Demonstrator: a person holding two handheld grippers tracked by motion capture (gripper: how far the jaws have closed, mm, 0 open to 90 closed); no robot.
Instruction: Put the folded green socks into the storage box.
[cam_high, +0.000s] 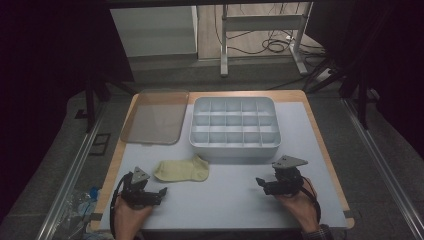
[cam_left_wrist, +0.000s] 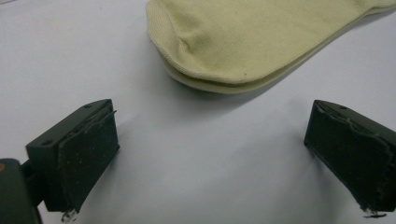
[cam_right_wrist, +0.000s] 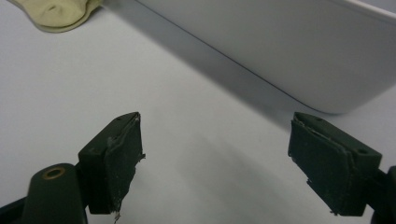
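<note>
A pale yellow sock (cam_high: 182, 170) lies flat on the white table (cam_high: 235, 200), in front of the left end of a white divided box (cam_high: 235, 127). My left gripper (cam_high: 163, 192) rests near the front left edge, just short of the sock (cam_left_wrist: 243, 42); its jaws stand wide apart with nothing between them (cam_left_wrist: 210, 158). My right gripper (cam_high: 259, 182) hovers at the front right, pointing left, open and empty (cam_right_wrist: 215, 163). Ahead of it, the right gripper view takes in the box's side wall (cam_right_wrist: 289, 46) and the sock's end (cam_right_wrist: 58, 14).
A translucent grey lid (cam_high: 155, 116) lies flat at the back left, beside the divided box. The box has several small empty compartments. Bare tabletop stretches between the two grippers. The table's wooden edge (cam_high: 325, 145) runs along the right side.
</note>
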